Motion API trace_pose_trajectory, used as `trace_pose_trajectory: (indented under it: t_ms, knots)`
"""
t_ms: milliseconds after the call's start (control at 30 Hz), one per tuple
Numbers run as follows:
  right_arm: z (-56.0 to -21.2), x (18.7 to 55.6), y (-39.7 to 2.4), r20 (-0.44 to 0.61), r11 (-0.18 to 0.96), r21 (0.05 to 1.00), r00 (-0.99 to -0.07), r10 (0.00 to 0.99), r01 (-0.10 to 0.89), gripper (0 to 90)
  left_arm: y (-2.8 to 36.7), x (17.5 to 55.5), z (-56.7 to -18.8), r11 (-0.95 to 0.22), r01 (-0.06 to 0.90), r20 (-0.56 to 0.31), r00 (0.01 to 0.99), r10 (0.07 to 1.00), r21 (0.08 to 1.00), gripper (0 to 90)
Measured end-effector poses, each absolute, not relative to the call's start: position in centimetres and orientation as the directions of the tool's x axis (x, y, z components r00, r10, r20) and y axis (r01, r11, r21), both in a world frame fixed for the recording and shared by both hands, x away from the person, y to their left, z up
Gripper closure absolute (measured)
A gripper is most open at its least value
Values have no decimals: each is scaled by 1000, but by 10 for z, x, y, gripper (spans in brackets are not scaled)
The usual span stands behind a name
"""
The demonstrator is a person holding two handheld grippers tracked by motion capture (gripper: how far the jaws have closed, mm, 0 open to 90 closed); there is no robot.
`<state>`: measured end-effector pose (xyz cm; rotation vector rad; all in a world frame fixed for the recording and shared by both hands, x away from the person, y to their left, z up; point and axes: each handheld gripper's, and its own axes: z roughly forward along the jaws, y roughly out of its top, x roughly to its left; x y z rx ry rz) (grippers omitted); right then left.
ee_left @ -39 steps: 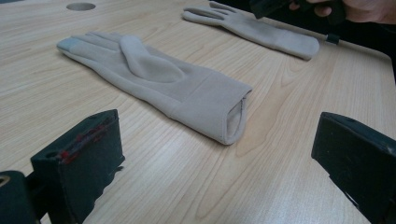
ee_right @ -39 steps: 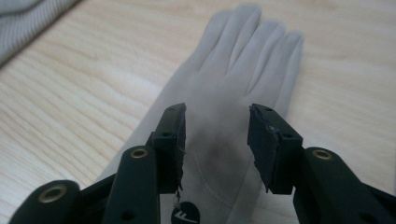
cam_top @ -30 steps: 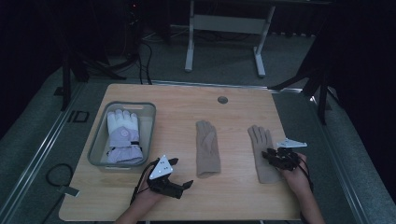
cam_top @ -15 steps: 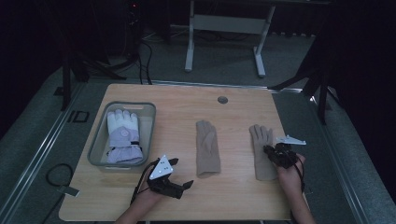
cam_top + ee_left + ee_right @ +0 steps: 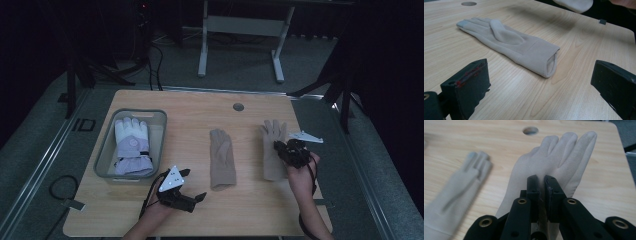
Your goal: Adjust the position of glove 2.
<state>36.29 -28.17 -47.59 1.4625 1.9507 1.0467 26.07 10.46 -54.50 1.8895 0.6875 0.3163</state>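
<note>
Two beige gloves lie on the wooden table (image 5: 200, 110). My right gripper (image 5: 291, 151) is shut on the right beige glove (image 5: 272, 132). In the right gripper view its jaws (image 5: 542, 187) pinch the fabric near the palm, and the glove's fingers (image 5: 566, 150) point away. The cuff end of that glove (image 5: 574, 3) hangs raised above the table. The middle beige glove (image 5: 222, 157) lies flat, palm up, cuff toward me. My left gripper (image 5: 199, 196) rests low near the front edge, open, with its jaws (image 5: 539, 82) facing that glove's cuff (image 5: 550, 62) from a short way off.
A clear grey bin (image 5: 106, 152) at the left holds white and lavender ski gloves (image 5: 132, 145). A round hole (image 5: 238, 107) is set in the table's far side. Dark floor, stands and cables surround the table.
My right gripper has closed on the right beige glove and risen a little, moving away from me and drawing the cuff end off the table. The left gripper has not moved.
</note>
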Motion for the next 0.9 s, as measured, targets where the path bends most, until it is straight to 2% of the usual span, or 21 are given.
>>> trace_pose_trajectory:
  t_ms: [200, 433, 900]
  knots:
    - [-467, 364, -264, 75, 131, 815, -328, 942, 564, 828, 105, 260, -544, -283, 311, -91, 801, 591, 907, 20]
    - [-459, 364, -224, 98, 131, 831, -374, 922, 540, 828, 106, 261, -545, -284, 315, -91, 799, 595, 906, 20]
    - [-473, 365, -163, 134, 140, 824, -430, 893, 549, 826, 107, 260, -543, -282, 311, -89, 800, 593, 908, 20]
